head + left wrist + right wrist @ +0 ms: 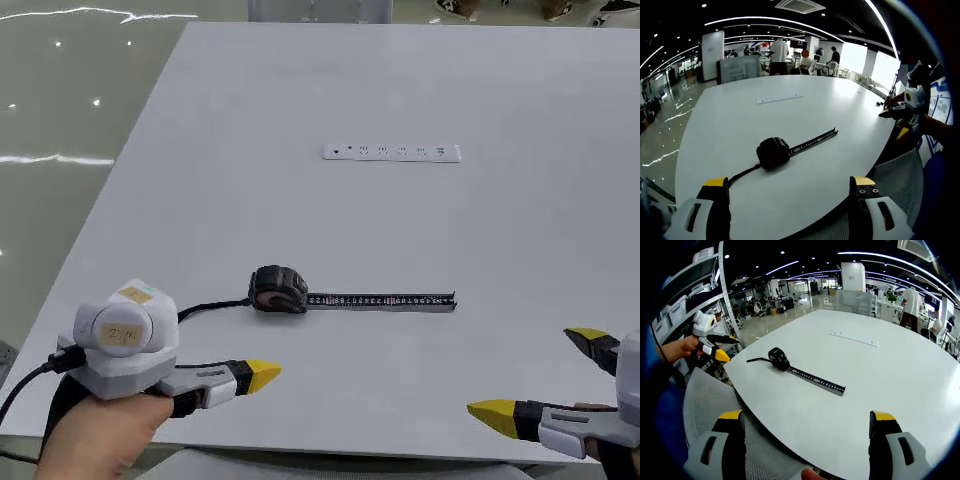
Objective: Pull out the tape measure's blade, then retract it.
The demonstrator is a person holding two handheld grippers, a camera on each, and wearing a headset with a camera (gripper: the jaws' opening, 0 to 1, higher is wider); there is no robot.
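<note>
Tape measure (278, 290) lies mid-table: black, rounded case, rubbery-looking. Blade (385, 300) lies out flat toward 3 o'clock, thin and dark with printed marks. A thin strap (215, 306) trails toward 9. Left gripper (788, 182) at 7 o'clock, right gripper (541, 374) at 5; both have jaws apart, hold nothing and sit well clear.

Risk: table (400, 80) is smooth and matte (little grip, I judge). A one-sided nudge at the lock could skid the case, and the freed blade may whip back.

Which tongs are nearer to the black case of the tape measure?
The left tongs, on the side of the case; the right tongs are toward the end of the pulled-out blade.
</note>
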